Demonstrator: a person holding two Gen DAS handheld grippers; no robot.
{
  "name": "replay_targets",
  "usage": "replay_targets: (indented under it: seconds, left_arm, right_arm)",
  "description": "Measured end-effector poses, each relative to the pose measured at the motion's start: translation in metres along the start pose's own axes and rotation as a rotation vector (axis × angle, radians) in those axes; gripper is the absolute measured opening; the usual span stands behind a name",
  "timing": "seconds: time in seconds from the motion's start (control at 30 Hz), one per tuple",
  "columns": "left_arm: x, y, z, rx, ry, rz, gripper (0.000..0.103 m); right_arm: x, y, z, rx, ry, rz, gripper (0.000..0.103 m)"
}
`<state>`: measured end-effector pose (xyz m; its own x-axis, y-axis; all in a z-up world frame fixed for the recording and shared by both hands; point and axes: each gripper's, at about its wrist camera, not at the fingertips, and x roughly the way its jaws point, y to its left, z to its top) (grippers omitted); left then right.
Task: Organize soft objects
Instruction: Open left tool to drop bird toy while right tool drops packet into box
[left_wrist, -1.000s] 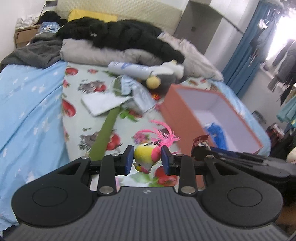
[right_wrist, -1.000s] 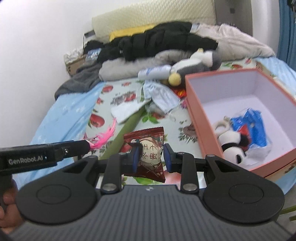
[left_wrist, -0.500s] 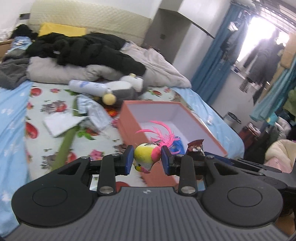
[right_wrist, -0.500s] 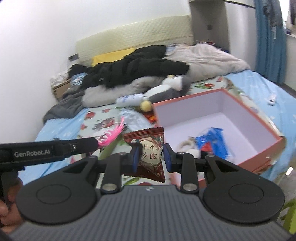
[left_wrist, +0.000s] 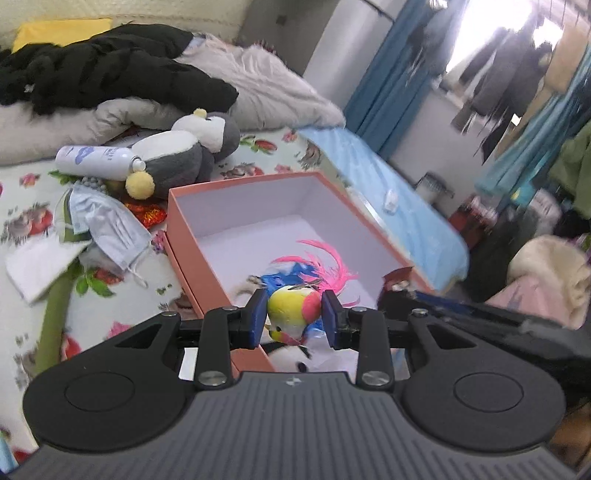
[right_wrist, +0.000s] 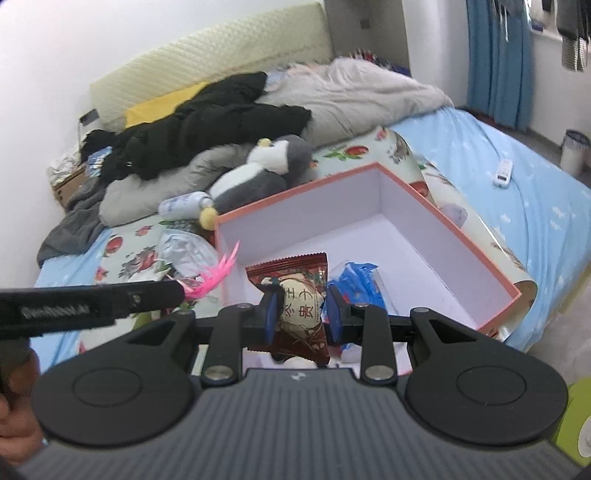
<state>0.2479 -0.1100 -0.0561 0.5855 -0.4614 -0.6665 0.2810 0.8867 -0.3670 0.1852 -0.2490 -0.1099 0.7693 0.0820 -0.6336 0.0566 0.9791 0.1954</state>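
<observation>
My left gripper (left_wrist: 294, 313) is shut on a small yellow and red toy bird (left_wrist: 291, 310) with pink feathers, held over the near corner of the orange box (left_wrist: 186, 254). Beside it, my right gripper (right_wrist: 301, 313) is shut on a dark red snack packet (right_wrist: 295, 295), also above the orange box (right_wrist: 513, 291). A blue wrapper (right_wrist: 356, 282) and a black and white plush (left_wrist: 291, 360) lie inside the box. A grey penguin plush (left_wrist: 177, 155) lies on the bed behind the box.
A white spray bottle (left_wrist: 94, 158), a crumpled face mask (left_wrist: 107, 225), white paper (left_wrist: 35, 264) and a green strip (left_wrist: 51, 325) lie on the flowered sheet left of the box. Black and grey clothes (left_wrist: 110, 74) pile up at the back. A white remote (right_wrist: 503, 173) rests on the blue sheet.
Both grippers have swung right and a little up, from over the flowered sheet to above the orange box, each still holding its object.
</observation>
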Motion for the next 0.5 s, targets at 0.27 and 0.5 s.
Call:
replay_targets:
  seconds: [0.27, 0.5]
  left_arm:
    - [0.081, 0.000, 0.039, 0.038, 0.133, 0.071, 0.037]
    - [0.130, -0.002, 0.058, 0.061, 0.253, 0.138, 0.037]
  right_arm:
    - [0.047, -0.020, 0.036, -0.018, 0.147, -0.026, 0.032]
    - [0.106, -0.068, 0.042, 0.106, 0.337, -0.040, 0.032]
